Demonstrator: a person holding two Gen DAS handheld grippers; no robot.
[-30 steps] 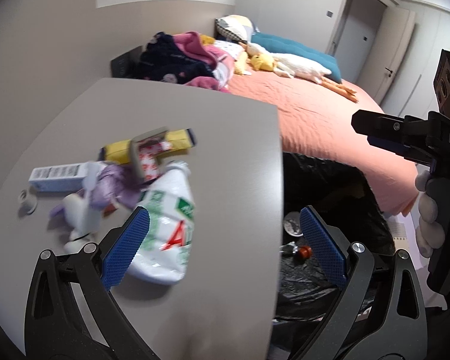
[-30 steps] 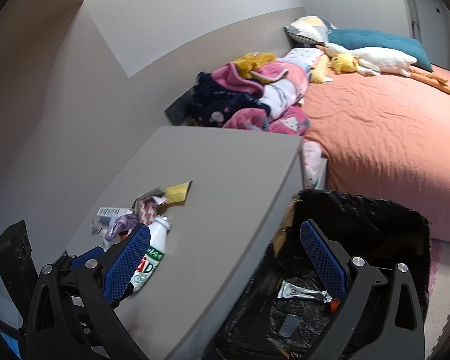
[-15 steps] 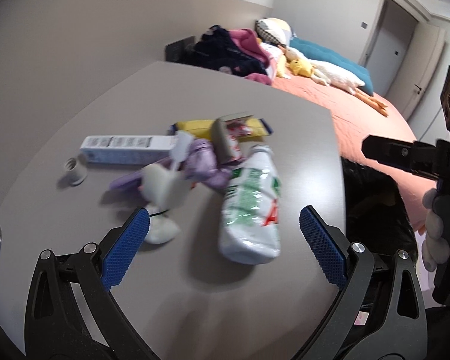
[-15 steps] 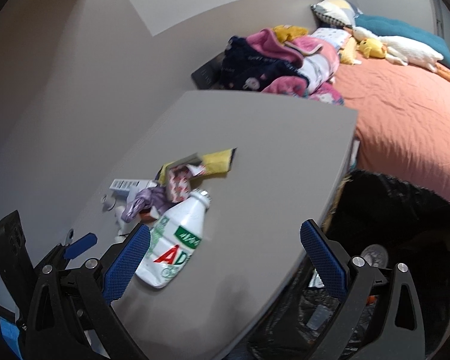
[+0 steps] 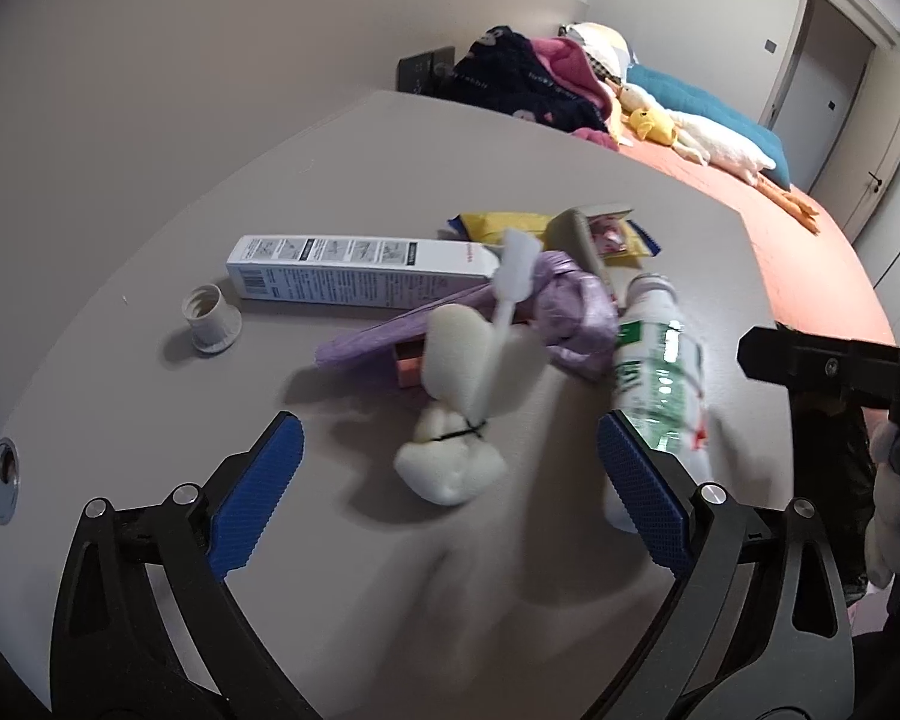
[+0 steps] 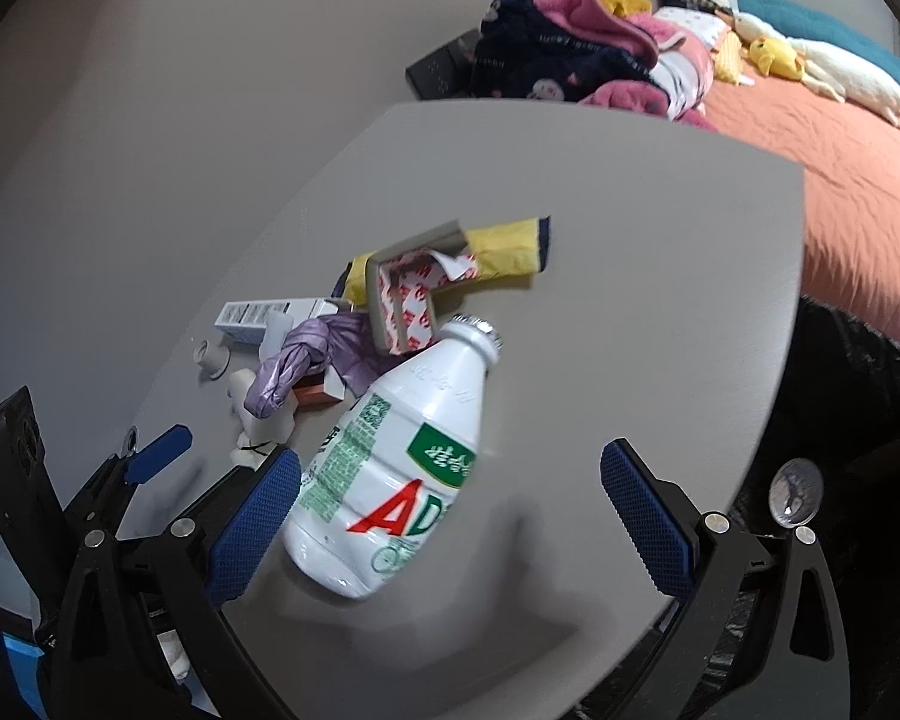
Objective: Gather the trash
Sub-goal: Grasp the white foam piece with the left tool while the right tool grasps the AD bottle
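Note:
A pile of trash lies on the grey table. In it are a white foam piece with a stick, a purple crumpled bag, a long white carton, a small white cap, a yellow wrapper and a white drink bottle on its side. My left gripper is open, just short of the foam piece, with nothing in it. My right gripper is open above the table with the bottle lying between its fingers, near the left finger. A black bin bag hangs off the table's right edge.
An orange bed with soft toys and a heap of clothes lies beyond the table. A metal grommet is set in the table at the left. A gloved hand holds the right gripper at the right edge.
Both grippers have swung left from the bin bag toward the trash pile and come closer. The left now faces the foam piece; the bottle now lies between the right gripper's fingers.

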